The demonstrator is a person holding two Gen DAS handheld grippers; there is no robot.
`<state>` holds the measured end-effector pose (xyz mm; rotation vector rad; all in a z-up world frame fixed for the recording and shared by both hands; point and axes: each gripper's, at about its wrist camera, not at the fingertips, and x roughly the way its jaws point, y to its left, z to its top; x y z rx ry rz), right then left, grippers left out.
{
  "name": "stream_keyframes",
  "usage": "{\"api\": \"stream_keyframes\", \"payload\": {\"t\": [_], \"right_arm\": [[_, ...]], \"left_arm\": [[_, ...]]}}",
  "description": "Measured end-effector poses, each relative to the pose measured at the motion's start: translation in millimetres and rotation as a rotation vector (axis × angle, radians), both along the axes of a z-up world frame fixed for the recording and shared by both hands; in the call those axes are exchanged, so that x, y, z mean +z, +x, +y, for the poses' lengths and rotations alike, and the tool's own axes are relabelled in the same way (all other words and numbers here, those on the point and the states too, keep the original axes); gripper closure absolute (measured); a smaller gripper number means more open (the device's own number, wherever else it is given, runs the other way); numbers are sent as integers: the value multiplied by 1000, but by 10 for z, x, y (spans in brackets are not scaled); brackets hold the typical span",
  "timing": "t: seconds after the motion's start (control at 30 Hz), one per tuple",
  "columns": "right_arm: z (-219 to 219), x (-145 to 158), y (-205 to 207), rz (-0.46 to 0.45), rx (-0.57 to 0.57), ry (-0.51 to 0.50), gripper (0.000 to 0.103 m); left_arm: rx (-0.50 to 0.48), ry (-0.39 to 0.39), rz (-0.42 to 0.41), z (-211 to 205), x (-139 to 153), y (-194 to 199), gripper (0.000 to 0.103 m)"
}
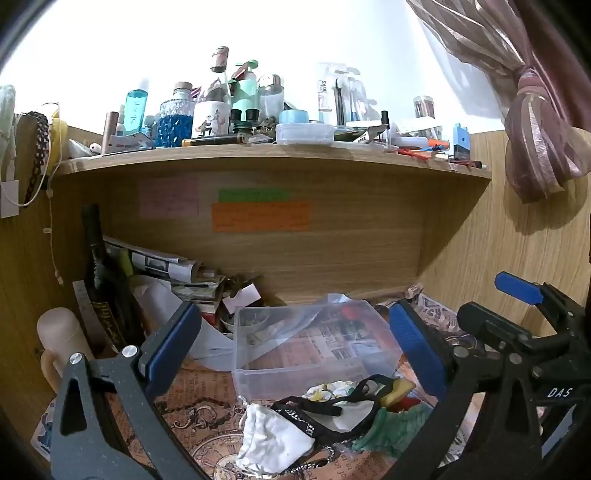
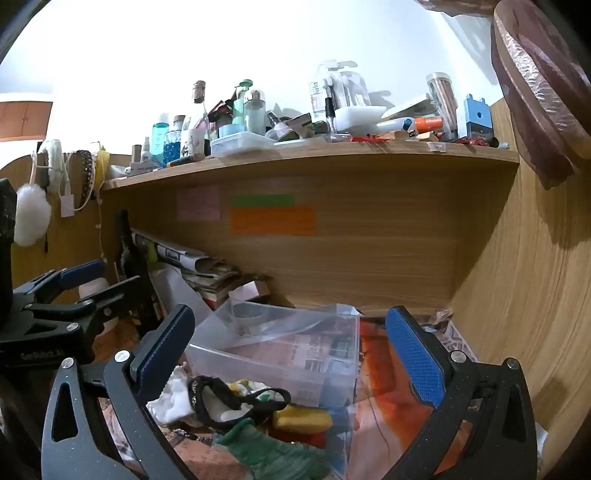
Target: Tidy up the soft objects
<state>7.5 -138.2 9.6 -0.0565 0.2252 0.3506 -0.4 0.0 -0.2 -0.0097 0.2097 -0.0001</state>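
Here, left gripper (image 1: 291, 339) and right gripper (image 2: 291, 345) both spread wide, holding nothing. Soft pile near: white cloth (image 1: 271, 439), black strap (image 1: 332, 406), green cloth (image 2: 273, 454), just before clear plastic box (image 1: 314, 343).

Wood-grain desk alcove with a back panel (image 1: 295, 254) carrying pink, green and orange sticky notes (image 1: 260, 216). A cluttered upper shelf (image 1: 258, 157) holds bottles and jars against a bright white wall (image 1: 295, 33). A mauve curtain (image 1: 535, 122) hangs tied at right beside the wood side panel (image 2: 517, 295); patterned paper (image 1: 207, 406) covers the desktop.
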Motion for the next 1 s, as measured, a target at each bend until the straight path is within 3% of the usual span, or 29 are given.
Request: {"api": "stream_keyframes", "payload": {"t": [1.0], "right_arm": [[23, -12, 3, 24, 11, 20, 0]], "left_arm": [[-16, -20, 20, 13, -30, 55, 0]]}}
